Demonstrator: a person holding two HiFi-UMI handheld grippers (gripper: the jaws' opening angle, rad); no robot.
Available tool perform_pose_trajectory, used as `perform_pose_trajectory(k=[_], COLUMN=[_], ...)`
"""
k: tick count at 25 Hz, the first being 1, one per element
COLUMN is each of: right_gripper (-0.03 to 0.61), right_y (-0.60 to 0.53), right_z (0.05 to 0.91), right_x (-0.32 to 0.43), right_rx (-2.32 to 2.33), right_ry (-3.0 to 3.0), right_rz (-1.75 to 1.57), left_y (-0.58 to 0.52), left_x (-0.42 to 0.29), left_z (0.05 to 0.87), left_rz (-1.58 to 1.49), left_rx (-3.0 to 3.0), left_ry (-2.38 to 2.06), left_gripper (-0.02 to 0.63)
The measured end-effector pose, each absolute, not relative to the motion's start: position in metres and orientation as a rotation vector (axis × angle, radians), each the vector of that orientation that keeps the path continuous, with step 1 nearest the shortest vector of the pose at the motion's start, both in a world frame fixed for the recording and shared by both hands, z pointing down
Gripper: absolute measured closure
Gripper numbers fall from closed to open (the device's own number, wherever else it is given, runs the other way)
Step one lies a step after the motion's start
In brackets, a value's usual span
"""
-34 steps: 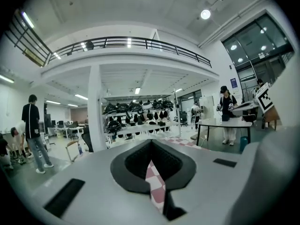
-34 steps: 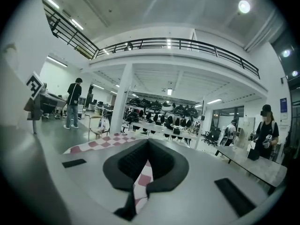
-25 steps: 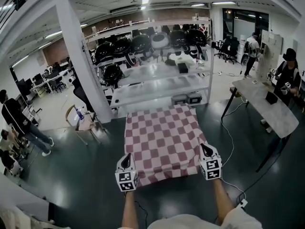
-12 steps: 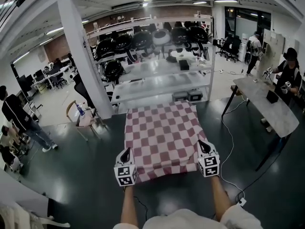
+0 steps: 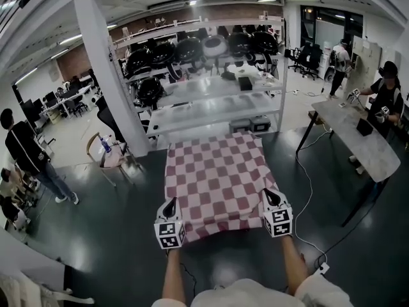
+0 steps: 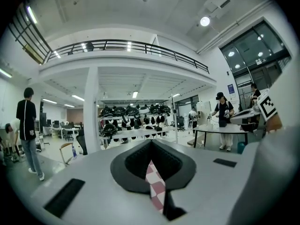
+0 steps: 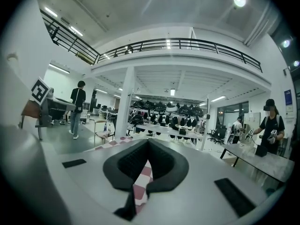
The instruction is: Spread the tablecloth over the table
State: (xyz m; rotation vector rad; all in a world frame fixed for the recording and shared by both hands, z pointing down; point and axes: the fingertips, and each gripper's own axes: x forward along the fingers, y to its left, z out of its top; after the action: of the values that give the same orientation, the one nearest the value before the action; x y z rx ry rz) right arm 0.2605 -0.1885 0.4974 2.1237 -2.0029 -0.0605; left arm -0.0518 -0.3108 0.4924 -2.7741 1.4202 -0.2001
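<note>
A red-and-white checked tablecloth (image 5: 214, 181) lies stretched flat over a table, seen in the head view ahead of me. My left gripper (image 5: 170, 205) is shut on the cloth's near left corner, and my right gripper (image 5: 270, 197) is shut on its near right corner. A strip of checked cloth (image 6: 155, 186) shows pinched between the jaws of the left gripper (image 6: 151, 150) in its own view. Checked cloth (image 7: 141, 184) likewise sits pinched in the right gripper (image 7: 148, 149). The table under the cloth is hidden.
Metal shelving (image 5: 211, 101) with black helmets stands just beyond the cloth's far end, beside a white pillar (image 5: 105, 75). A grey table (image 5: 358, 139) with a person stands at the right. A chair (image 5: 105, 158) and people (image 5: 29, 158) are at the left. The floor is dark and glossy.
Both grippers and the cloth's near edge have shifted very slightly; the cloth stays stretched between them and the grips are unchanged.
</note>
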Motion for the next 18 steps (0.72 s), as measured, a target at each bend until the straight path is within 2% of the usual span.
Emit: perform_pose_trajectory(k=[18], right_gripper=[0.565], right_y=[-0.192], right_z=[0.505], right_x=[0.265], right_rx=[2.118], right_ry=[-1.99], right_rz=[-0.04], left_y=[-0.317], left_x=[-0.037], left_z=[0.501], left_rz=[-0.211], left_rx=[-2.798], left_ry=[1.406], left_gripper=[0.588])
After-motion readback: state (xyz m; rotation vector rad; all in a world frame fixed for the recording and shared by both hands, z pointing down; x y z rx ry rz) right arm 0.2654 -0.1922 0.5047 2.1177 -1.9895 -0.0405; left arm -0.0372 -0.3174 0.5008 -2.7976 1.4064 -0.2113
